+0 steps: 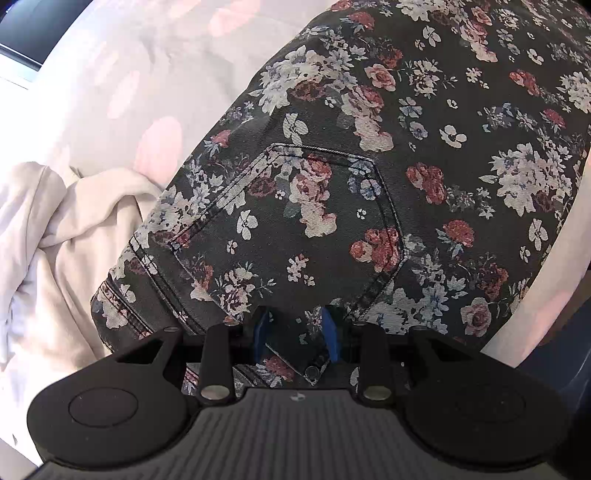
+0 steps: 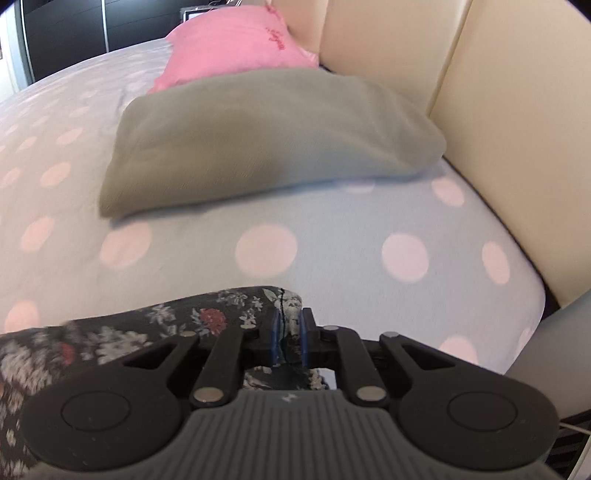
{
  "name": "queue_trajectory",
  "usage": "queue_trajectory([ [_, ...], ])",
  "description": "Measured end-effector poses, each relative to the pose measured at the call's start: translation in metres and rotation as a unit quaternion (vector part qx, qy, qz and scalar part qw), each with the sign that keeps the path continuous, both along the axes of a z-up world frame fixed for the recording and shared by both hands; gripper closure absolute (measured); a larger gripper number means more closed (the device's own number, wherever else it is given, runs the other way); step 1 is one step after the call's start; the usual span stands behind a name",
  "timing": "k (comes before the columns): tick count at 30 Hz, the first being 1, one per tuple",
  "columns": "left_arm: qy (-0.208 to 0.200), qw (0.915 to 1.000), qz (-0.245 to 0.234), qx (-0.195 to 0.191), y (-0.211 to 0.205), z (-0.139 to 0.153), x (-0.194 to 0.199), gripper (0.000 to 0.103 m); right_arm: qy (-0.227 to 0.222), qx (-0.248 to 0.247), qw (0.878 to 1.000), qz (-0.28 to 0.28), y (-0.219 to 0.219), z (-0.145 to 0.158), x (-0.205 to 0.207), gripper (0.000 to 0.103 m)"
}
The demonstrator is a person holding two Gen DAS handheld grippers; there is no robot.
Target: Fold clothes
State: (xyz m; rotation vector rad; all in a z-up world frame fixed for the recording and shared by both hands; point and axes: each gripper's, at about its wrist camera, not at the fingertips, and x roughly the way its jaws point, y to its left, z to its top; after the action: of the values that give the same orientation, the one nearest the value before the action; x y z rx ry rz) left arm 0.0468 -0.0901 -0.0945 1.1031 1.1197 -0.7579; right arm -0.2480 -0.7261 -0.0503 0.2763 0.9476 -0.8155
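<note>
Dark floral trousers [image 1: 369, 184] lie spread on the bed, back pocket [image 1: 295, 214] facing up. My left gripper [image 1: 296, 329] points steeply down at their waistband. A buttoned piece of that waistband fills the gap between its blue pads [image 1: 261, 328], so it is shut on the fabric. In the right wrist view, the right gripper [image 2: 290, 334] is shut narrowly on a hemmed edge of the same floral trousers [image 2: 207, 317]. That edge is raised off the dotted sheet [image 2: 332, 236], and the cloth trails away to the left.
A crumpled cream garment [image 1: 74, 229] lies left of the trousers. Ahead of the right gripper rest a grey-green folded piece or pillow [image 2: 266, 136] and a pink pillow [image 2: 236, 40]. The cream padded headboard [image 2: 498, 92] bounds the bed on the right, with a dark wardrobe [image 2: 74, 33] beyond.
</note>
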Motion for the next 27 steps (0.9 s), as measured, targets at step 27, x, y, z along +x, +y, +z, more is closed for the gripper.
queue_trajectory([
  [27,0.014,0.9709,-0.160,-0.178,-0.041,0.056,-0.079,0.074,0.144,0.005,0.951,0.273,0.109,-0.006,0.043,0.072],
])
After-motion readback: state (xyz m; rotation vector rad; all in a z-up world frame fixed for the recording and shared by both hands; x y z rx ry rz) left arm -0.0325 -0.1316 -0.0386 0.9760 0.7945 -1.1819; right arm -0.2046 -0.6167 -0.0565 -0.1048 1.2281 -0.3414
